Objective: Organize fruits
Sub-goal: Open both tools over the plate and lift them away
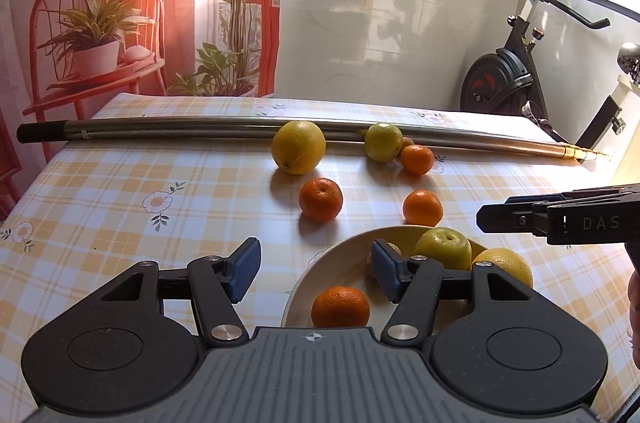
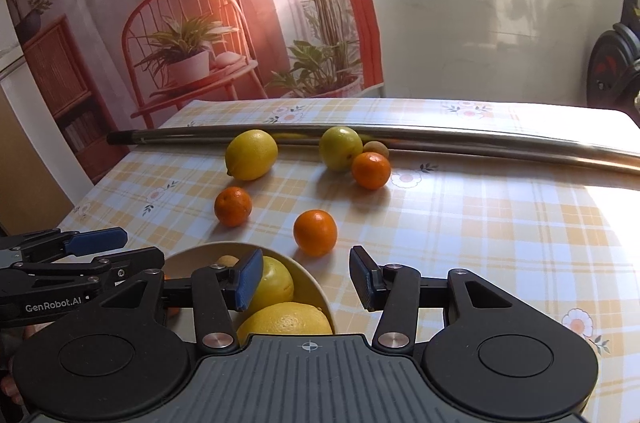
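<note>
A cream bowl (image 1: 320, 259) sits near the table's front and holds a tangerine (image 1: 340, 306), a yellow-green fruit (image 1: 443, 248) and a lemon (image 1: 508, 265). Loose on the checked cloth lie a big lemon (image 1: 298, 147), a green-yellow fruit (image 1: 383, 142), and three tangerines (image 1: 321, 199) (image 1: 422, 208) (image 1: 417, 159). My left gripper (image 1: 316, 273) is open above the bowl's left rim, holding nothing. My right gripper (image 2: 306, 281) is open over the bowl's right rim (image 2: 316, 287), empty, with a tangerine (image 2: 315, 232) just ahead of it.
A long metal pole (image 1: 200, 129) lies across the back of the table behind the fruit. An exercise bike (image 1: 508, 79) stands off the table's far right corner. A printed backdrop hangs behind the table's left half.
</note>
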The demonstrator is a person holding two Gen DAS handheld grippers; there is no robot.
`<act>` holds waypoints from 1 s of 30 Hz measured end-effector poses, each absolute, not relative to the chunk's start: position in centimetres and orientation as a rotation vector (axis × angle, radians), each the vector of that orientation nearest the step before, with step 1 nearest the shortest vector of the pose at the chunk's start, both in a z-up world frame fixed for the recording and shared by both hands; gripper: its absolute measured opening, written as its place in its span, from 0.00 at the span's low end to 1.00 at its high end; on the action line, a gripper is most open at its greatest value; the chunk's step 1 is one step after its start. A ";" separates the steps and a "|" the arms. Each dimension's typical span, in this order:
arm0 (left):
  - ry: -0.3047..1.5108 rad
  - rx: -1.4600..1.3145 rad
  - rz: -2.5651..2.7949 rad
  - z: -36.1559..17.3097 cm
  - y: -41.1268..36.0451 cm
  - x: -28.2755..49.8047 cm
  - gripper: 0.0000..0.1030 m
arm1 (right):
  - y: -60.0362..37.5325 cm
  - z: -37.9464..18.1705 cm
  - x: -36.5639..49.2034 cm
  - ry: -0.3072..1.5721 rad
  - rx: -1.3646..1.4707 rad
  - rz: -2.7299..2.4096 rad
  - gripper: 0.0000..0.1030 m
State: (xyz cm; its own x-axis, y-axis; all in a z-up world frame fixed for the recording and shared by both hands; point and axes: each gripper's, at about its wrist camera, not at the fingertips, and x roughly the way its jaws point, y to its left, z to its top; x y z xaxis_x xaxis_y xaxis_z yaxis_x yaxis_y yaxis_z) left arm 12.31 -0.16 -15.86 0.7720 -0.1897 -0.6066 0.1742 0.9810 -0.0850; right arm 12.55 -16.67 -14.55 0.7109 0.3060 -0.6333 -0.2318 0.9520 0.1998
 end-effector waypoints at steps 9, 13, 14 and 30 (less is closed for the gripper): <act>0.651 -0.047 -0.178 -15.7 0.3 12.4 0.63 | -17.0 -14.2 12.2 0.700 0.116 0.286 0.44; 0.651 -0.049 -0.177 -15.7 0.4 12.3 0.63 | -16.9 -14.2 12.2 0.698 0.116 0.285 0.44; 0.651 -0.049 -0.177 -15.7 0.4 12.3 0.63 | -16.9 -14.2 12.1 0.697 0.116 0.285 0.44; 0.593 -0.067 -0.147 -13.4 3.2 14.5 0.63 | -18.5 -12.6 12.8 0.633 0.108 0.234 0.44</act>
State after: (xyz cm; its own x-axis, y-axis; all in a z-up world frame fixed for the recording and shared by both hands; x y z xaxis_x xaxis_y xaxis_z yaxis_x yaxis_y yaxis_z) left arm 14.45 3.23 -13.38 0.8192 -0.1570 -0.5516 0.1187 0.9874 -0.1047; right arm 12.81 -18.46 -12.55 0.7807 0.2494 -0.5730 -0.1838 0.9680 0.1708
